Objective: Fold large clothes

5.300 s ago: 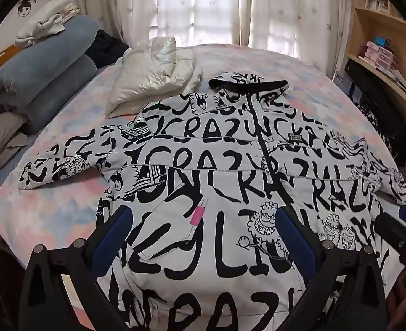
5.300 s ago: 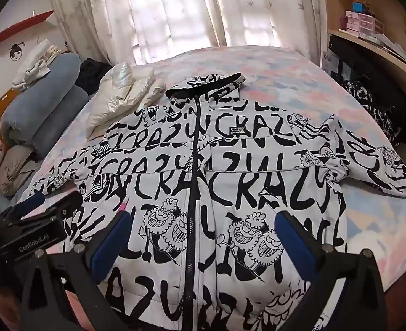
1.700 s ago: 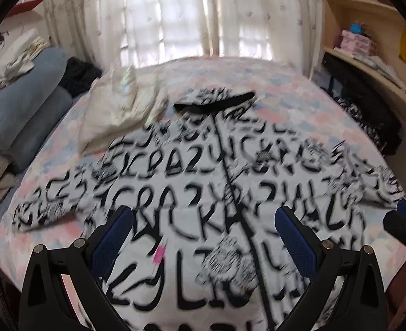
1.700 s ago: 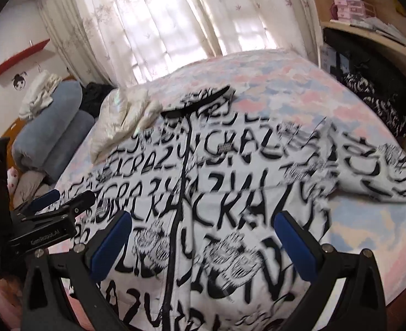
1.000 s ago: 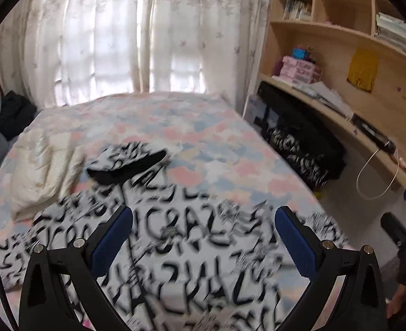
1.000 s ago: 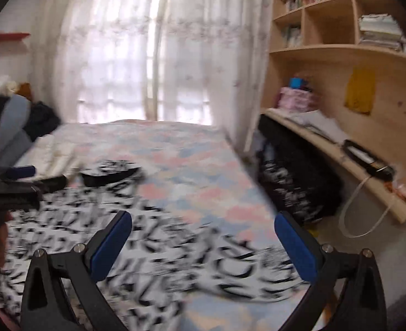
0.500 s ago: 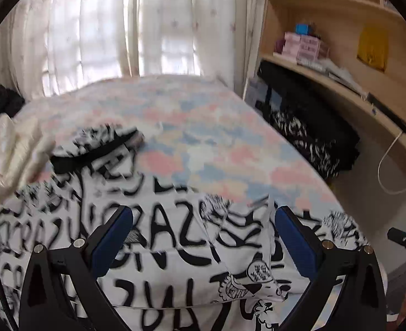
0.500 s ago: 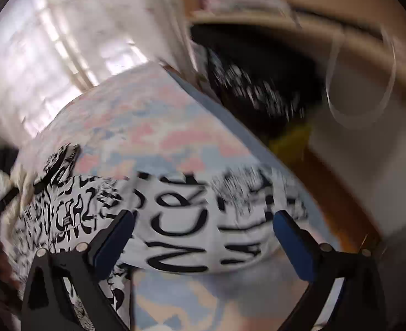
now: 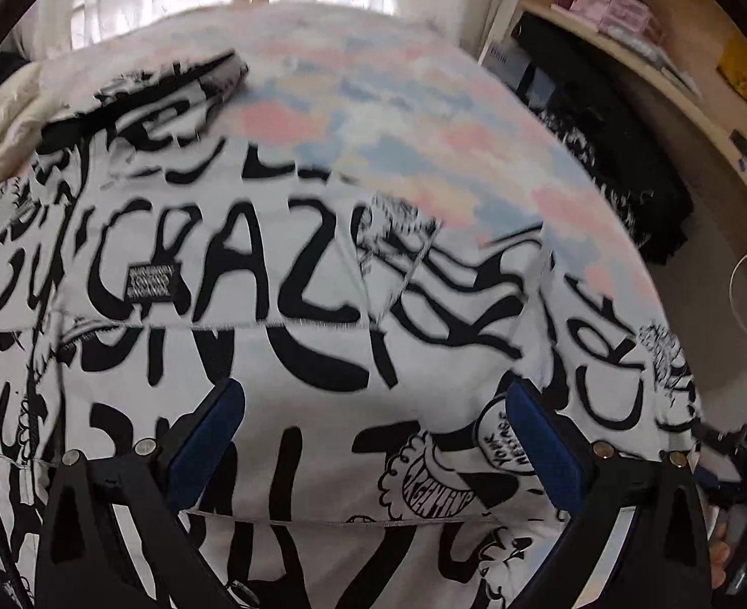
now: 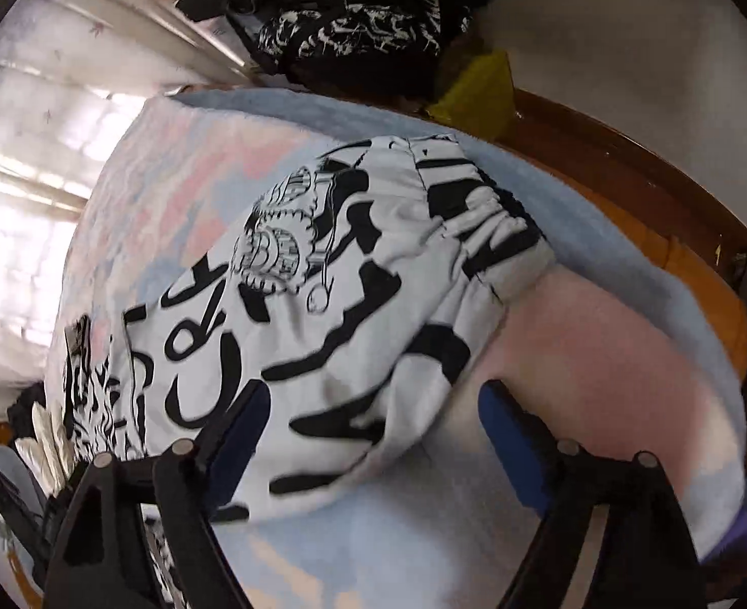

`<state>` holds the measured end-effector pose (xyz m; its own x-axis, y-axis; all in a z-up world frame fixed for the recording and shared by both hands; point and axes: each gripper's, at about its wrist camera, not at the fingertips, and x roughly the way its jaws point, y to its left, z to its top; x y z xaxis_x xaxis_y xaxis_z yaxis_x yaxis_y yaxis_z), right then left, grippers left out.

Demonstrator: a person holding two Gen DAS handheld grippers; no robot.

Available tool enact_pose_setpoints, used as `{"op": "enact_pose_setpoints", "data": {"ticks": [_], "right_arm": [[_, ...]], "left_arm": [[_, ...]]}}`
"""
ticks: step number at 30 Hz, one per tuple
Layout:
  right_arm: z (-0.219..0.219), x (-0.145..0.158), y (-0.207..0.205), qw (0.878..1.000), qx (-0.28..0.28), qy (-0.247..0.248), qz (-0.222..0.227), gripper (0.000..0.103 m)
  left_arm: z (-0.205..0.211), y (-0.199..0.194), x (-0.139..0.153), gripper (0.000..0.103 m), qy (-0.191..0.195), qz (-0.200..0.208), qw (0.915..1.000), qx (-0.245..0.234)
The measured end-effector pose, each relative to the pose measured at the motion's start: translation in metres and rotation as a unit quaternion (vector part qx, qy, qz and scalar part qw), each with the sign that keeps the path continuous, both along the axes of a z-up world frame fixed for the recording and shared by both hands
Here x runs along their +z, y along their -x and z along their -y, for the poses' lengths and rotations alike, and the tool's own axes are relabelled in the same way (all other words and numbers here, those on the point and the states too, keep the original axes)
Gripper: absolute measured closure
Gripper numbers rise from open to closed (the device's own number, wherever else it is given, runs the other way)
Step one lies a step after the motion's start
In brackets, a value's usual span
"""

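The bed, covered in a pastel pink-and-blue blotched quilt, carried the white zip-front jacket printed with black lettering and cartoon figures, spread front-up across its width. Compared with five seconds earlier, when both cameras looked squarely over the jacket's hem, both views had swung toward the jacket's right-hand sleeve, which lay flat with its gathered cuff close to the blue edge of the bedding. This shift suggested that the first fold, bringing that sleeve inward over the body, was about to begin, though no cloth had yet been lifted. The left hand-held gripper hovered over the chest panel with its blue-padded jaws spread wide and nothing between them; the right hand-held gripper likewise stood wide open and empty, low over the sleeve's lower edge, with contact impossible to confirm. The jacket's black-lined hood lay toward the curtains. The far sleeve and hem fell outside both views, motion blur softened the print, and the dark patterned heap beside the bed could not be identified.
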<state>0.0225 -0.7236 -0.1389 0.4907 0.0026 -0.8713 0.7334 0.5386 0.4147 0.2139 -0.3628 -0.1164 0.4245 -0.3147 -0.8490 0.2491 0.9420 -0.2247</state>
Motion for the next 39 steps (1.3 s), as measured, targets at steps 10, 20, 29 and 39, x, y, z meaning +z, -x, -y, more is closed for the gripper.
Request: {"op": "enact_pose_setpoints", "data": {"ticks": [10, 20, 29, 39], "right_arm": [[0.013, -0.012, 0.0, 0.998, -0.05, 0.023, 0.009, 0.075], [-0.049, 0.12, 0.004, 0.969, -0.034, 0.205, 0.13, 0.095], [-0.234, 0.255, -0.05, 0.899, 0.175, 0.285, 0.283, 0.095], [-0.435, 0.174, -0.106, 0.845, 0.447, 0.215, 0.2, 0.021]], "left_arm": [[-0.001, 0.002, 0.022, 0.031, -0.005, 0.048, 0.9987, -0.018], [-0.035, 0.003, 0.067, 0.061, 0.015, 0.082, 0.9959, -0.033], [-0.141, 0.012, 0.11, 0.052, 0.065, 0.136, 0.9882, 0.028], [-0.269, 0.017, 0.08, 0.041, 0.05, 0.101, 0.9913, 0.068]]}}
